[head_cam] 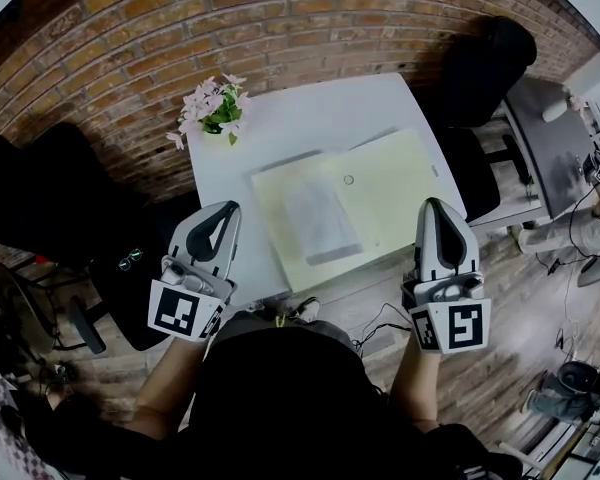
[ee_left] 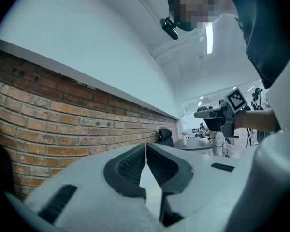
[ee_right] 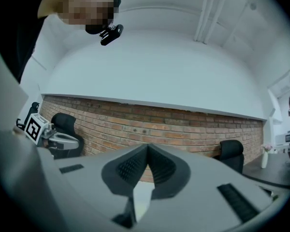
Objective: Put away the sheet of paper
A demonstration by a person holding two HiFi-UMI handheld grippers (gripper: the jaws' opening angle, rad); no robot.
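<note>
A pale yellow folder (head_cam: 380, 193) lies open on the white table (head_cam: 280, 128), with a sheet of paper (head_cam: 320, 218) resting on its left half. My left gripper (head_cam: 226, 210) is held upright near the table's front left corner, shut and empty. My right gripper (head_cam: 432, 206) is held upright at the table's front right corner, shut and empty too. In the left gripper view the jaws (ee_left: 146, 149) meet and point at the brick wall. In the right gripper view the jaws (ee_right: 147, 151) also meet, facing the wall.
A pot of pink flowers (head_cam: 212, 103) stands at the table's back left corner. Black office chairs (head_cam: 485, 63) flank the table on both sides (head_cam: 40, 203). A brick wall (head_cam: 180, 28) runs behind it. Another desk (head_cam: 555, 143) stands to the right.
</note>
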